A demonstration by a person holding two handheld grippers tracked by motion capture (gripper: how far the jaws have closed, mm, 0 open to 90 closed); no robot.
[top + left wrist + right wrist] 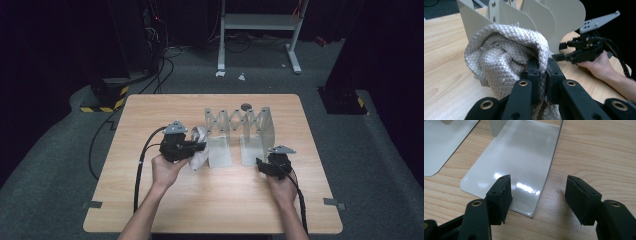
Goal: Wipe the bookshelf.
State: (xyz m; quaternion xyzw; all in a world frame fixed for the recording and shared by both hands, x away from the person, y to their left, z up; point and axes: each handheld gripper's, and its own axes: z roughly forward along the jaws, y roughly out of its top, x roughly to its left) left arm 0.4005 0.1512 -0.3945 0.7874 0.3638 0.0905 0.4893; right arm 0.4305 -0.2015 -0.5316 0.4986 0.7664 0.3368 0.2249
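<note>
Pale wooden tabletop (215, 195) lies bare toward its near edge. Left gripper (541, 71) is clamped on a crumpled silver-grey quilted cloth (504, 65), lifted just beside the grey metal folding rack (239, 125). Right gripper (537, 195), jaws apart, rests at the corner of the rack's glossy base plate (516, 157).

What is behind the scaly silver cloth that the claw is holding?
Behind the silver cloth, pinched in the left gripper, stand the pale upright plates of a metal rack. The cloth covers the lower part of the rack's near plates, so that part stays hidden.
</note>
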